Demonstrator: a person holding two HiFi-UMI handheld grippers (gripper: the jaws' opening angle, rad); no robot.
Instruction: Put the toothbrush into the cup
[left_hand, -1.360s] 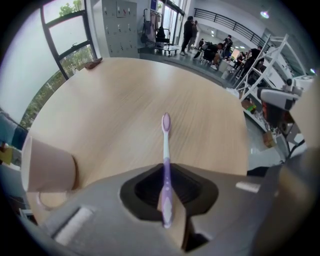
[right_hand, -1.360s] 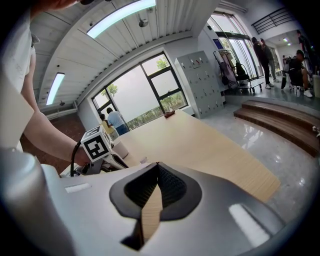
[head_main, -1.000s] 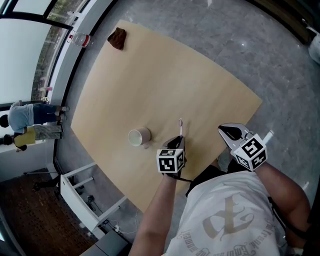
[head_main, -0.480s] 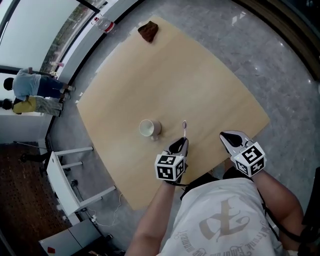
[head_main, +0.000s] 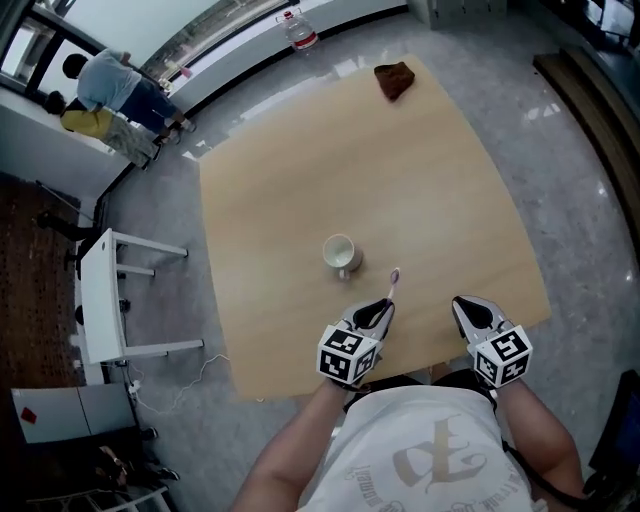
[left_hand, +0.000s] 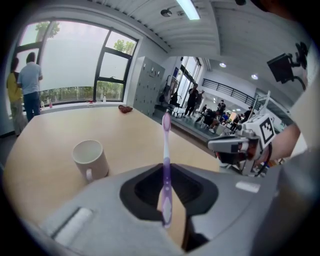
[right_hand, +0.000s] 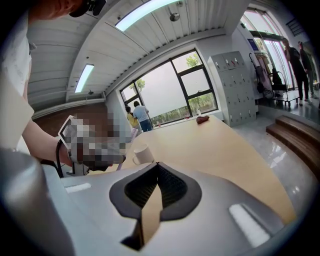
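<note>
A cream mug (head_main: 340, 254) stands upright on the pale wooden table (head_main: 400, 170), its handle toward me. My left gripper (head_main: 383, 308) is shut on the handle of a purple toothbrush (head_main: 392, 285), whose pink head points away from me, just right of the mug. In the left gripper view the toothbrush (left_hand: 165, 165) rises upright from the gripper (left_hand: 167, 175), with the mug (left_hand: 90, 159) to its left. My right gripper (head_main: 466, 305) hovers at the table's near edge, shut and empty. In the right gripper view the right gripper (right_hand: 156, 167) has the mug (right_hand: 142, 153) beyond it.
A brown cloth (head_main: 394, 79) lies at the table's far corner. A bottle (head_main: 299, 30) stands on the floor by the window. Two people (head_main: 110, 95) stand at the far left. A white frame (head_main: 100, 300) stands left of the table.
The head view has swung, so the table sits turned in the picture. The left gripper still holds the toothbrush beside the mug. The right gripper stays at the near edge.
</note>
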